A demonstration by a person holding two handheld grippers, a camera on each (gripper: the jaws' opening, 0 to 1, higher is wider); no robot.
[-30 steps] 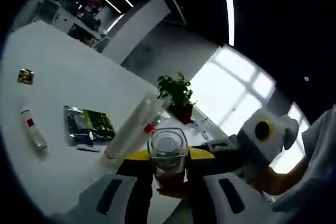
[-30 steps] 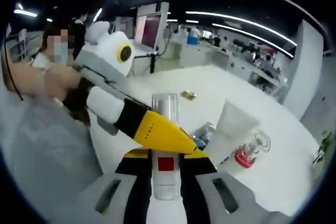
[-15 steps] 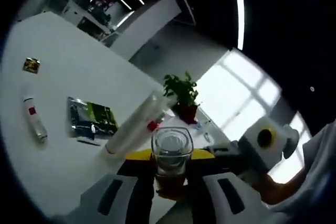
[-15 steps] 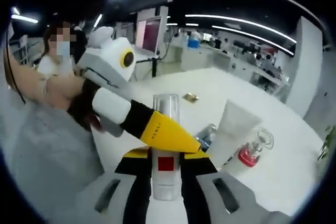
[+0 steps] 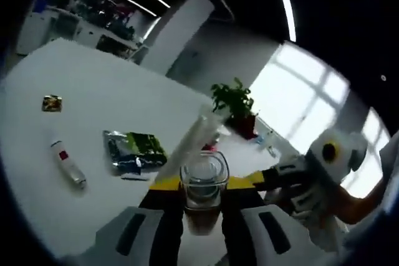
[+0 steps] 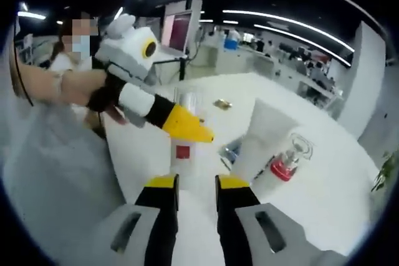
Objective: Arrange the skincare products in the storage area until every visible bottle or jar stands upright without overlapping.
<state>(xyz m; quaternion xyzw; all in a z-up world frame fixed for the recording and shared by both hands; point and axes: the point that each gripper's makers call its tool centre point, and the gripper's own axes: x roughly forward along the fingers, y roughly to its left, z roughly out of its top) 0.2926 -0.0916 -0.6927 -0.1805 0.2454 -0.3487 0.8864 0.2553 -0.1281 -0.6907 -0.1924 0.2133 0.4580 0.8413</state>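
Left gripper view: gripper clamps clear rounded-square glass jar.

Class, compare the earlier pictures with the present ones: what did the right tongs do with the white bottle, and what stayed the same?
The right tongs let go of the white bottle and drew back; it now stands upright on the table, clear of their open tips. The left tongs stayed clamped on the clear glass jar.

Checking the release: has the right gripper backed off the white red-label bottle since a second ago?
Yes. The right gripper has drawn back; the bottle, earlier between its jaws, now stands beyond their tips beside the white tube.
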